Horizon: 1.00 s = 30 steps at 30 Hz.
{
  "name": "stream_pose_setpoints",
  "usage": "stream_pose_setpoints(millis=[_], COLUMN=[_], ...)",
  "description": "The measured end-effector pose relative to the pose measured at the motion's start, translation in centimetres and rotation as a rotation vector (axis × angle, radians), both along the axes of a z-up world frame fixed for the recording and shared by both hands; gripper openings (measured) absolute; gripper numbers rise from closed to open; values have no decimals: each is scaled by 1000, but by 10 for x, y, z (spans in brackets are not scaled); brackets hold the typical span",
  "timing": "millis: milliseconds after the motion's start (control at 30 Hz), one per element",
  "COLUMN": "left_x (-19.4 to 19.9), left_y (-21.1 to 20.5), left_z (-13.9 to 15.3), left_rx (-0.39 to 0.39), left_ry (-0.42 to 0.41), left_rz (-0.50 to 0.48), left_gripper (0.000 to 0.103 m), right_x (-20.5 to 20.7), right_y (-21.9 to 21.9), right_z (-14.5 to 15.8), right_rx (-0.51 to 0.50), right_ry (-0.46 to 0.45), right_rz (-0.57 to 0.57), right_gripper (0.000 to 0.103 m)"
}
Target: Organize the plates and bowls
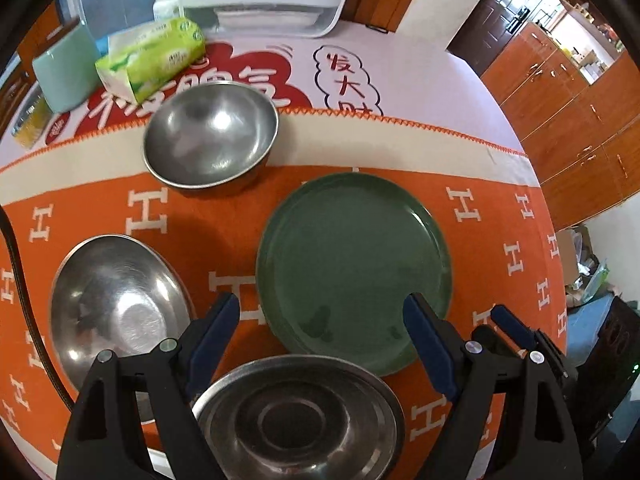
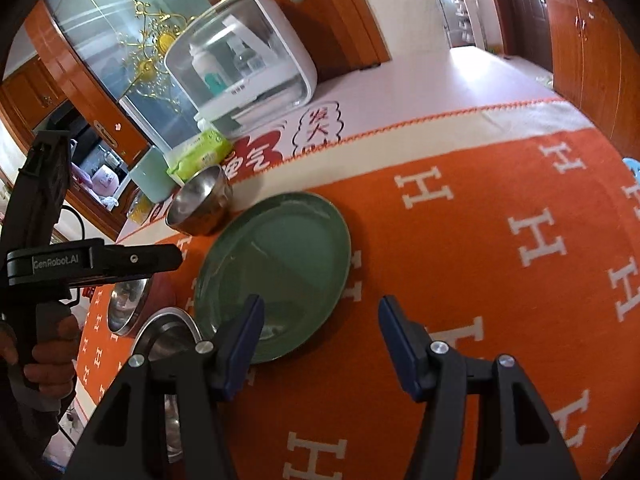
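Left wrist view: left gripper (image 1: 322, 312), jaws wide apart and holding nothing, hangs over the orange cloth (image 1: 492, 240). The green plate (image 1: 354, 266) lies toward 1 o'clock, its near-right rim under the right fingertip (image 1: 416, 308). Right gripper (image 2: 320, 314), half open and empty, has the plate at 11 o'clock and looks nearer.

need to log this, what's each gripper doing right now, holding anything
Left gripper: open, holding nothing, above the green plate.
Right gripper: open, holding nothing, over the orange cloth beside the plate.
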<state>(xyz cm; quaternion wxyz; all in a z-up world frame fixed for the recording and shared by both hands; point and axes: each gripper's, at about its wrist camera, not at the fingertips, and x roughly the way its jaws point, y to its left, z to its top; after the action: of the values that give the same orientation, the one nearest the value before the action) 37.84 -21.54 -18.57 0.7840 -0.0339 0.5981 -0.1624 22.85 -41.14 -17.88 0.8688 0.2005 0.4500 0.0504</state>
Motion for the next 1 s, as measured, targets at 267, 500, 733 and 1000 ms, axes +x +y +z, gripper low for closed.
stream_pose_setpoints(millis=[267, 500, 733, 1000], left_x=[12, 19, 22, 22], left_y=[-4, -5, -8, -2], left_z=[-23, -41, -43, -41], left_rx=[-9, 28, 77, 77], left_ry=[63, 93, 47, 6], left_rz=[-8, 26, 16, 61], left_gripper=[70, 48, 42, 42], right_x=[8, 12, 17, 20], right_y=[0, 2, 3, 3], right_z=[-21, -29, -34, -36], right_rx=[50, 71, 75, 77], right_ry=[63, 83, 95, 101], right_rz=[2, 24, 29, 26], right_gripper=[39, 20, 15, 13])
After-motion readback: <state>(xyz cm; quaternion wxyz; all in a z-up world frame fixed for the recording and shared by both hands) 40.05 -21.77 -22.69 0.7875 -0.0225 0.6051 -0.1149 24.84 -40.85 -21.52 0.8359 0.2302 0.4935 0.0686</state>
